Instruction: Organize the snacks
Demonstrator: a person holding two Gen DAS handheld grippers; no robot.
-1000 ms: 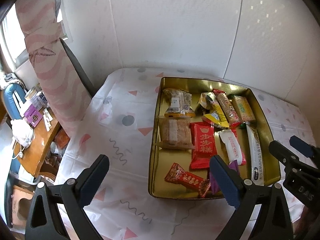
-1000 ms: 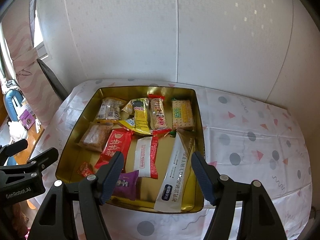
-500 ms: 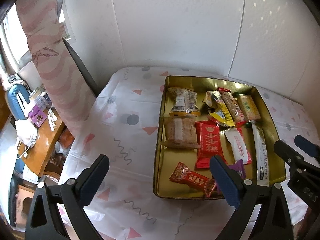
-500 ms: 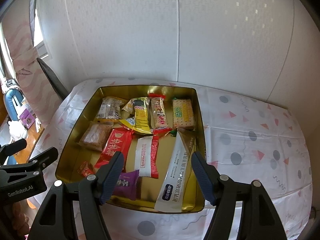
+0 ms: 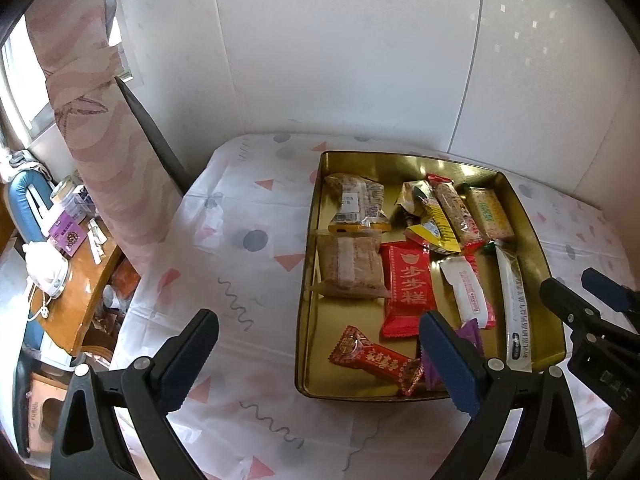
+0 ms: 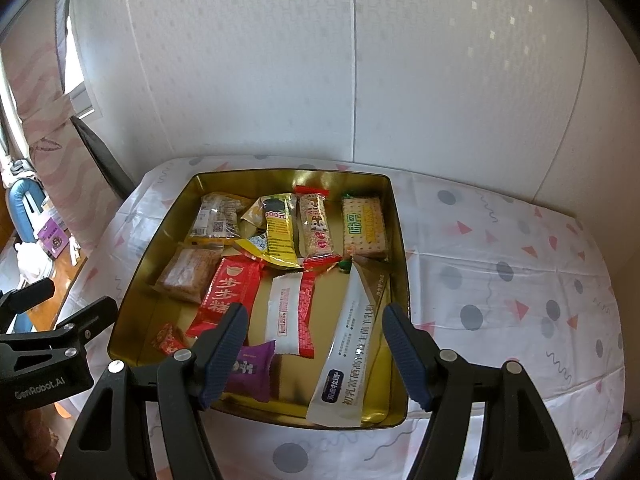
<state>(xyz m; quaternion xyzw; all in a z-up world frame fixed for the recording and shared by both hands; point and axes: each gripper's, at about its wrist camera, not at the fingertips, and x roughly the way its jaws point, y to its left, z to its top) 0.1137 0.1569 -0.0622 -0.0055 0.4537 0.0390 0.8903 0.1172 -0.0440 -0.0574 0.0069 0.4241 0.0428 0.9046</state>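
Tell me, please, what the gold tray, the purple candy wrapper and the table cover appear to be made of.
Gold tray: probably thin metal, glossy; its walls mirror the snacks and light. Purple candy wrapper: likely plastic film, slightly shiny, crimped at the ends. Table cover: looks like thin printed plastic or paper sheet, matte, holding sharp fold creases; which one is unclear.

Gold tray [image 6: 401, 240]; red packet [image 6: 228, 292]; purple candy [image 6: 250, 368]; white tablecloth [image 6: 500, 280] with grey dots, pink triangles.

Daylight from window [image 5: 16, 80] at left; scene bright. Glare on gold tray [image 6: 280, 178] inner walls. Strong fisheye bowing, dark vignette at corners. Long white sachet [image 6: 352, 332] slightly blurred; rest sharp.
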